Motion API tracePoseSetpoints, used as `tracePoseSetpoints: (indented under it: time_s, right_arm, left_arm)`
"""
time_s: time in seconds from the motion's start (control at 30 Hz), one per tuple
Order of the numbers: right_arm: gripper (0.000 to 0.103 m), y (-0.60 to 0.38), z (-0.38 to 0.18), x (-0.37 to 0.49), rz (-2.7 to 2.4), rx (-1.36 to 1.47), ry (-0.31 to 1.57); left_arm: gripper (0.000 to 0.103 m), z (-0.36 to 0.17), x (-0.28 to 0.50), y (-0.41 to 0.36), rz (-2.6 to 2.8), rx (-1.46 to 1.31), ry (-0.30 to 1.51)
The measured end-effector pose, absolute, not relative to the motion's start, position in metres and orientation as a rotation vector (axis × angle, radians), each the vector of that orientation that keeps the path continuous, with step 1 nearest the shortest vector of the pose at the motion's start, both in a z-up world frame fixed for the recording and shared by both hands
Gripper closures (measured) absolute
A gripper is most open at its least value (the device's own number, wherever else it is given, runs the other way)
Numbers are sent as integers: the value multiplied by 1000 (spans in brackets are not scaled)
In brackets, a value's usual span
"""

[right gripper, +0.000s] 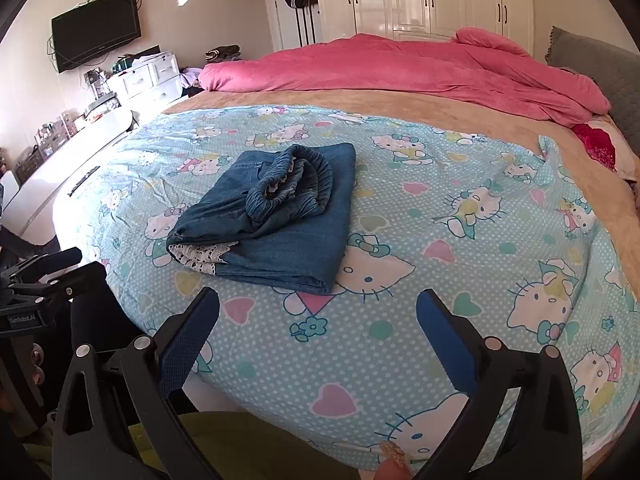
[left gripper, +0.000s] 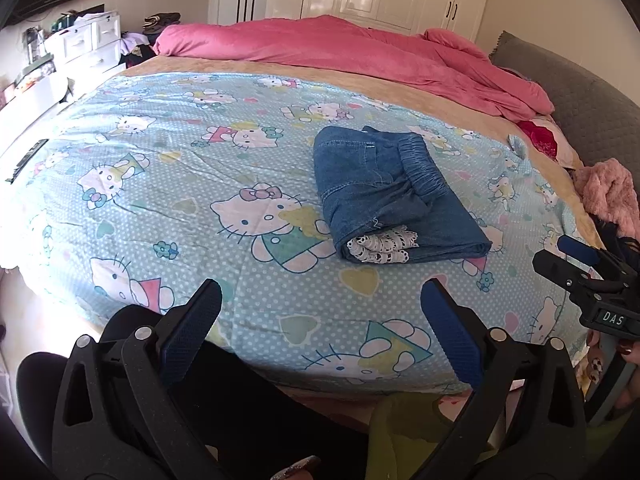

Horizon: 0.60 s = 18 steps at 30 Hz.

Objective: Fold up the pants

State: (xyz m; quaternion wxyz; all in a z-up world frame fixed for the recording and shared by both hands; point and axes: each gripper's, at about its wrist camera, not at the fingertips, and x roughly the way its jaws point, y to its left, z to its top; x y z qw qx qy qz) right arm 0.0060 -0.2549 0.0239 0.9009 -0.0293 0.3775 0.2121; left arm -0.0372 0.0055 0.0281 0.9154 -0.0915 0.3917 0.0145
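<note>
Nearest the lens in each wrist view stand 2 blue-padded fingers spread wide with nothing between them: the left gripper [left gripper: 320, 312] and the right gripper [right gripper: 318, 318] both hang empty over the near edge of the bed. Just beyond lie the denim pants [left gripper: 394, 196], already folded into a compact bundle with the elastic waistband on top and a lace trim poking out of the near end; in the left view they sit right of centre, in the right view left of centre. The fold looks finished, or close to it.

What could go wrong: the top layer sits loosely (the waistband is bunched, not flat), so a nudge or a one-sided pinch would likely let it slide open.

Under them spreads the cartoon-cat sheet [right gripper: 460, 240], wrinkled, which may drag with the cloth. Further back a pink duvet [right gripper: 400, 68] is heaped along the upper part of the frame, well apart. Nothing blocks the approach.
</note>
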Motion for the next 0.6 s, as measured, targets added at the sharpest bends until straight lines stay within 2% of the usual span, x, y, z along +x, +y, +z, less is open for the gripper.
tracePoseSetpoints:
  time_s: [0.6]
  right_arm:
    - [5, -256, 21, 5, 436, -62, 791]
  left_arm:
    - [9, 25, -37, 11, 49, -204, 818]
